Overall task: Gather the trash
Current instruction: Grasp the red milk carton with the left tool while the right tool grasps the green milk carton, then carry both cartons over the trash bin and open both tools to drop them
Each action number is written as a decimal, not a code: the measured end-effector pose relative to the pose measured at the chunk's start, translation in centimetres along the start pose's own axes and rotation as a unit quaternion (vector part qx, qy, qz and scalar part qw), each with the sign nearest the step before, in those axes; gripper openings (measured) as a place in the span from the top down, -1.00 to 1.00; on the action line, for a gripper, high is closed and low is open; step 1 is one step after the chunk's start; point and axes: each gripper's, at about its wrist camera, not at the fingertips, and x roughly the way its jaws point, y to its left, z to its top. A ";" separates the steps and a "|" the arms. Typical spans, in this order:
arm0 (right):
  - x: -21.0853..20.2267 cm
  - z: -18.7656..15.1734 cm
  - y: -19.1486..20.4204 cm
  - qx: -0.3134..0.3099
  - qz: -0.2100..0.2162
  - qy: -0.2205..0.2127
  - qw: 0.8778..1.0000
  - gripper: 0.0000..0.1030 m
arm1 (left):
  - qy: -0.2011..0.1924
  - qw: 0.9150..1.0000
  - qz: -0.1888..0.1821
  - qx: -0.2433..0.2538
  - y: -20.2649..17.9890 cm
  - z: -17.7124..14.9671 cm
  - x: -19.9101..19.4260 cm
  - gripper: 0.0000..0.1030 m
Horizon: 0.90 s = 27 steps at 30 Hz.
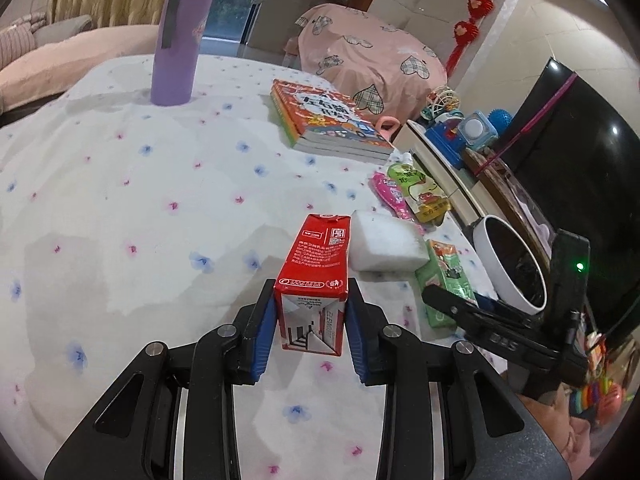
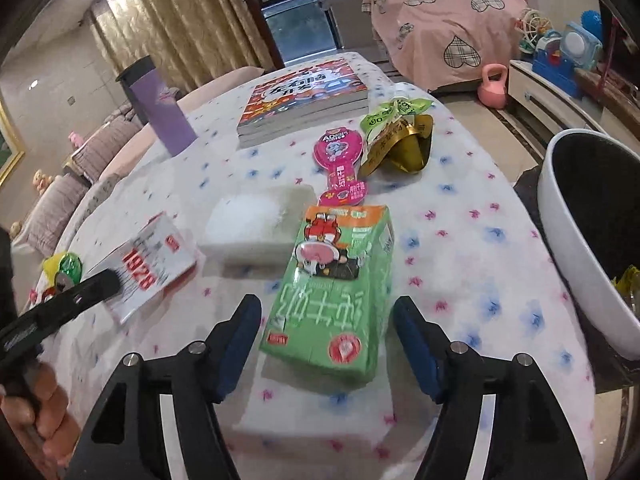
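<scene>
Left wrist view: your left gripper (image 1: 310, 312) is clamped on the red carton (image 1: 318, 276), long axis pointing away from you, just short of the white block (image 1: 386, 246). Your right gripper (image 2: 326, 340) is spread around the green carton (image 2: 334, 292), not squeezing. Looks like early days: pouches beyond the block are left, and the bin (image 2: 576, 240) holds little.

A tall purple cylindrical tumbler with a dark lid (image 1: 178, 36) is seen standing on the white floral tablecloth (image 1: 120, 200), well left of a stack of colourful paperback books (image 1: 328, 120), behind which a pink heart-patterned cover (image 1: 368, 52) is draped.
</scene>
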 end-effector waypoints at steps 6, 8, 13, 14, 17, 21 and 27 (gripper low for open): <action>-1.1 -0.6 -0.7 0.001 0.002 -0.007 1.000 -0.10 | 0.047 0.998 0.019 0.025 -0.9 -1.1 1.9 0.40; -1.6 -1.0 -0.9 0.000 0.005 -0.009 1.000 -0.09 | 0.051 0.998 0.018 0.032 -1.3 -1.4 2.4 0.30; -3.1 -1.6 -1.8 0.009 0.006 -0.020 1.000 -0.08 | 0.050 0.997 0.032 0.052 -2.3 -1.3 3.4 0.30; -3.3 -1.7 -2.0 0.011 0.006 -0.021 1.000 -0.08 | 0.050 0.996 0.037 0.058 -2.5 -1.2 3.7 0.38; -4.0 -2.0 -2.7 0.022 0.010 -0.027 0.999 -0.07 | 0.041 0.997 0.035 0.064 -3.1 -1.4 3.3 0.39; -5.3 -2.3 -3.2 0.025 0.014 -0.040 0.999 -0.06 | 0.027 0.997 0.018 0.076 -4.6 -1.5 1.9 0.41; -7.9 -2.5 -4.4 0.032 0.016 -0.066 0.997 -0.06 | 0.013 0.995 -0.022 0.095 -8.0 -1.2 0.7 0.41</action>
